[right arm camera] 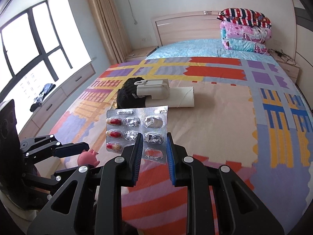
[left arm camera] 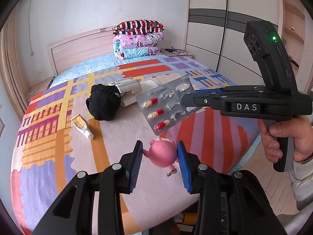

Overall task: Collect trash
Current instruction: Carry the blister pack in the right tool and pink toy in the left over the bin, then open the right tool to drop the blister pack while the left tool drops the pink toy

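Left claw (left arm camera: 160,157) is clamped on a pink toy (left arm camera: 163,153), right claw (right arm camera: 153,150) pinches a pill pack (right arm camera: 137,130) over the patchwork bed (right arm camera: 215,105), and only the left view shows the cream tube (left arm camera: 82,126).

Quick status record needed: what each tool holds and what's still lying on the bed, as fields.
left tool: shut on pink pig toy, lifted above the bed
right tool: shut on blister pack, three red capsules left, other pockets burst
left on bed: ointment tube, black knit item, beige plastic clip lying on it, cardboard tube
background: folded quilts at headboard
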`<state>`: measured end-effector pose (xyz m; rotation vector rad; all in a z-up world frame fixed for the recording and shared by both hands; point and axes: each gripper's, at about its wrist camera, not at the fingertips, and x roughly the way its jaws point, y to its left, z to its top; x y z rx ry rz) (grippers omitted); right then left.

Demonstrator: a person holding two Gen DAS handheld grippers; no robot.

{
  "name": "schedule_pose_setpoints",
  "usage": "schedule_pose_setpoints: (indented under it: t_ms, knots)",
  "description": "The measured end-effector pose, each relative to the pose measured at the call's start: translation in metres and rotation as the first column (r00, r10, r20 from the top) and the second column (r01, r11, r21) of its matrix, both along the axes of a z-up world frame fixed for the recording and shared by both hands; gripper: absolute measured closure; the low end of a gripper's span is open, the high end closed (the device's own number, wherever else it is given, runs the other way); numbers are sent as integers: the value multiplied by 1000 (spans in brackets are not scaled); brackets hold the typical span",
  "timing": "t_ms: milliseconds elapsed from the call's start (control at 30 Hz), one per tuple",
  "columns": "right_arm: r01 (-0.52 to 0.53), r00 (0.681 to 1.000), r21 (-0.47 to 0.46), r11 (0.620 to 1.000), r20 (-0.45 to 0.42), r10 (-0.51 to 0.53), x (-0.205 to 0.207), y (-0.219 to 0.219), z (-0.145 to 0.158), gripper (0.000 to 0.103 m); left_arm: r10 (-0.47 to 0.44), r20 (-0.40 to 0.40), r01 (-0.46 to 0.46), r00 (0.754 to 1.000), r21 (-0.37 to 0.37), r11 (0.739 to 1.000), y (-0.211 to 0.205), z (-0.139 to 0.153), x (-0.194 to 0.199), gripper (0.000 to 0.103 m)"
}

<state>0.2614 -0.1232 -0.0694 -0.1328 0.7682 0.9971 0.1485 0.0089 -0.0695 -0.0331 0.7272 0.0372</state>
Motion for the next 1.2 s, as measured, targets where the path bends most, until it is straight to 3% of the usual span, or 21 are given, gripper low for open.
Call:
schedule_pose_setpoints:
  t_ms: [500, 800, 1200]
  knots:
    - [-29, 999, -50, 998, 27, 30, -48, -41, -5, 79, -11, -34, 9, 999, -42, 999, -19, -13, -50, 68]
    - [-83, 996, -138, 987, 14, 85, -90, -58, -35, 79, -40, -133, 31, 990, -72, 997, -25, -51, -72, 68]
    - [-111, 992, -221, 969, -80, 95, -112, -73, -81, 79, -69, -230, 40, 971, -128, 991, -38, -97, -82, 68]
